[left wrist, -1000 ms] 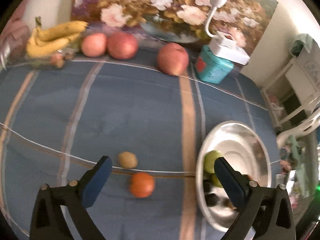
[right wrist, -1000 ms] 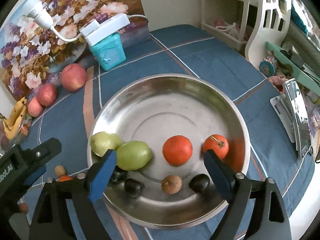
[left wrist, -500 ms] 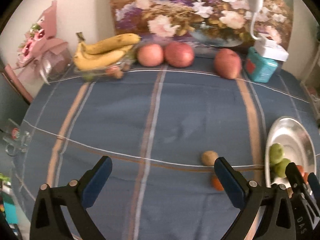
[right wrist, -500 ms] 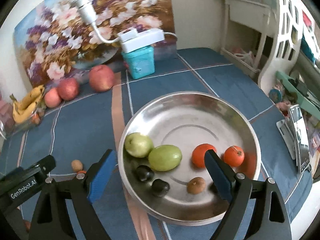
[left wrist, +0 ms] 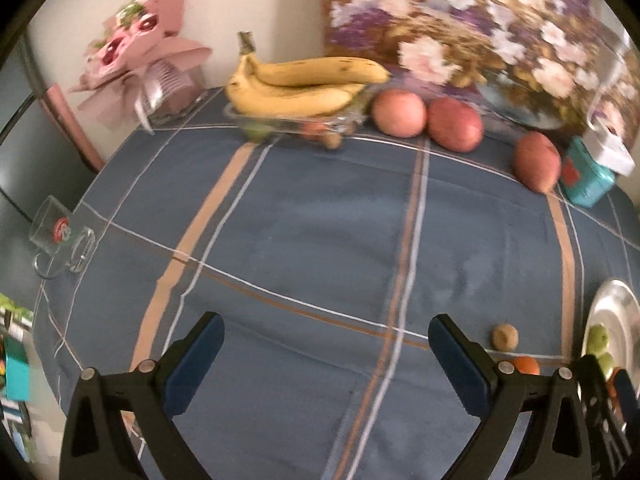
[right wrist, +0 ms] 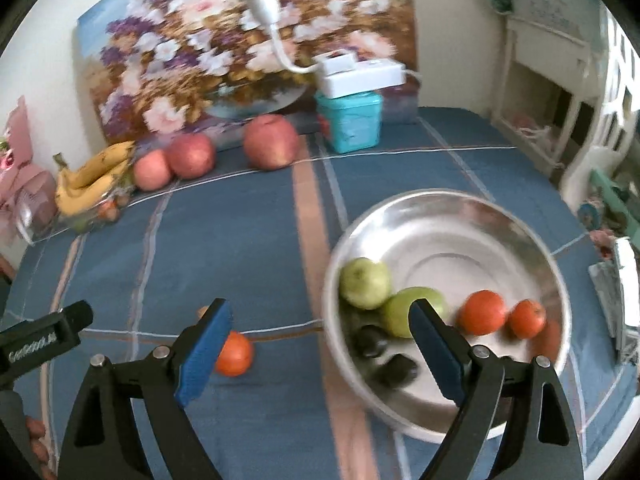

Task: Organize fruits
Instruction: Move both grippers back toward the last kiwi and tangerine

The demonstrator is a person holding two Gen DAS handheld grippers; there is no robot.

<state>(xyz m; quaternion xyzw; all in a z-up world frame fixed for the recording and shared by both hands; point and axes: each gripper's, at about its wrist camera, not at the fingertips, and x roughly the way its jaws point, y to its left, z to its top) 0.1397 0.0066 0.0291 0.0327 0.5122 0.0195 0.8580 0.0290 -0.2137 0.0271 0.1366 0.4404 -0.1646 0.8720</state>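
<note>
A steel bowl (right wrist: 516, 216) on the blue cloth holds two green fruits (right wrist: 366, 282), two orange fruits (right wrist: 482, 314) and dark plums (right wrist: 396, 366). An orange fruit (right wrist: 234, 354) and a small brown fruit (left wrist: 505, 336) lie on the cloth left of the bowl. My right gripper (right wrist: 320, 354) is open and empty, above the cloth between the loose orange fruit and the bowl. My left gripper (left wrist: 326, 364) is open and empty over bare cloth, left of the brown fruit. The bowl's rim also shows in the left wrist view (left wrist: 612, 300).
At the back stand bananas (left wrist: 304, 84) on a clear tray, three red apples (left wrist: 454, 124), a teal box (right wrist: 348, 122) with a white adapter, and a flower painting. A glass mug (left wrist: 60, 236) lies at the left edge. A pink bouquet (left wrist: 140, 64) is at the back left.
Both grippers have swung left. The bowl has slid to the right in both views, and the loose orange fruit has come into the right wrist view. Both stay open and empty.
</note>
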